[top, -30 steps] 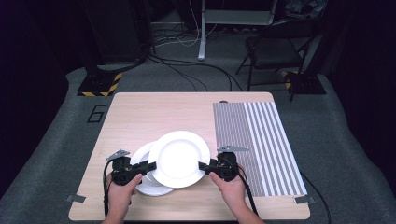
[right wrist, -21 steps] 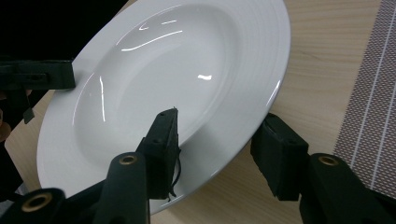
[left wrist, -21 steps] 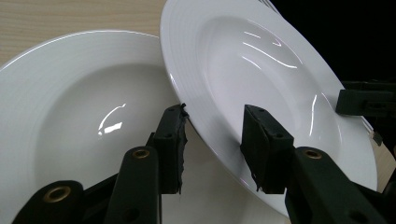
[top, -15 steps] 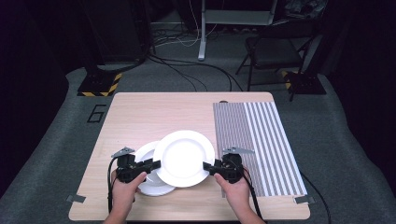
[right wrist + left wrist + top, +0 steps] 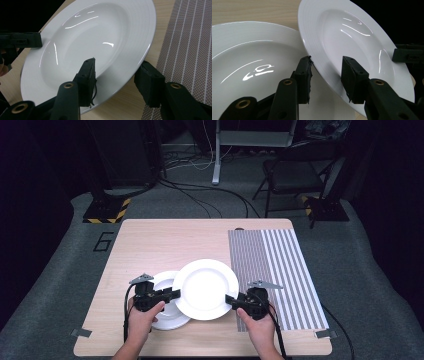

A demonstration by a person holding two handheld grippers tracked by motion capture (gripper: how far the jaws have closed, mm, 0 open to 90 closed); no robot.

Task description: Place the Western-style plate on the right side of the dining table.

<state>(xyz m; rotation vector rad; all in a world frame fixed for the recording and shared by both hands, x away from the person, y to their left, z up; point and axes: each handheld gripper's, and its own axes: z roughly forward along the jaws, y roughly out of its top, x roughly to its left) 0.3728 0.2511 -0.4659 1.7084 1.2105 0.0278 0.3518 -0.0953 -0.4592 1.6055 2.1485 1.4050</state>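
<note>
With plate [image 5: 205, 289] between, claws apparently level.

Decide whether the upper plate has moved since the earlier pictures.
Yes. The upper plate, held between the left gripper and the right gripper, has shifted rightward, toward the striped mat, uncovering more of the lower plate.

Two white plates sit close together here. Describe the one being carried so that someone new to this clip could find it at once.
On the wooden table, look at the near half, just left of the striped mat. The carried plate is the larger-looking white one held up by its rim between the left gripper and the right gripper. Unlike the lower plate lying flat on the table, it overlaps that plate's right edge.
</note>
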